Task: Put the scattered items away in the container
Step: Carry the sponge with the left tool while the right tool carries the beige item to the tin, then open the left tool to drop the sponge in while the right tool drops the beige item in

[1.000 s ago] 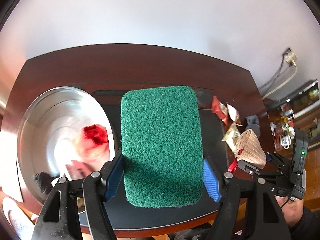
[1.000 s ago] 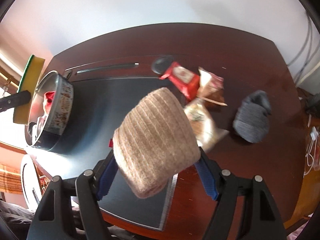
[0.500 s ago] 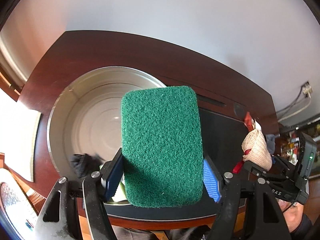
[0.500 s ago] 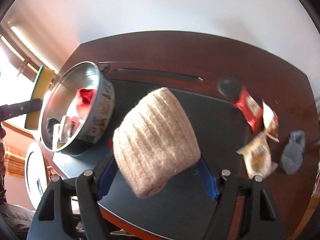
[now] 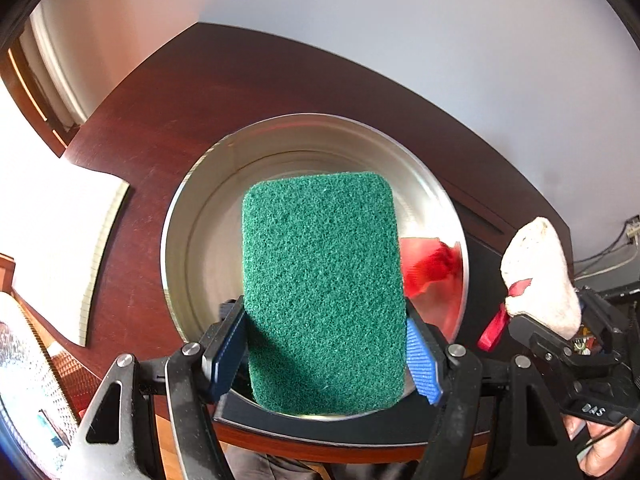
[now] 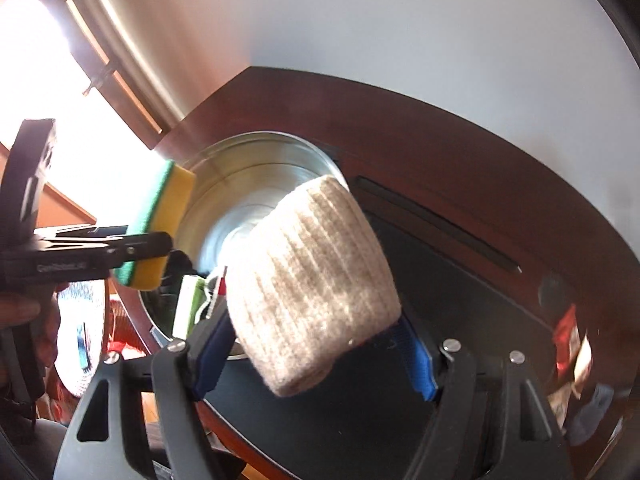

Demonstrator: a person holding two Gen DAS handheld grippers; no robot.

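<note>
Here your dark wooden table (image 5: 240,92) meets a pale wall; both grippers clench loads, left gripper (image 5: 326,350) the sponge (image 5: 322,292), right gripper (image 6: 316,354) the beige sock (image 6: 316,280), and only the right view shows the sponge's yellow side.

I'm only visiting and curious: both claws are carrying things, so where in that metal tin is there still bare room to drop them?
The tin shows bare floor along its far wall. Nearer, it is crowded: a red item on the right, packets at the near wall. The left gripper holds the sponge, the right gripper the beige sock.
</note>
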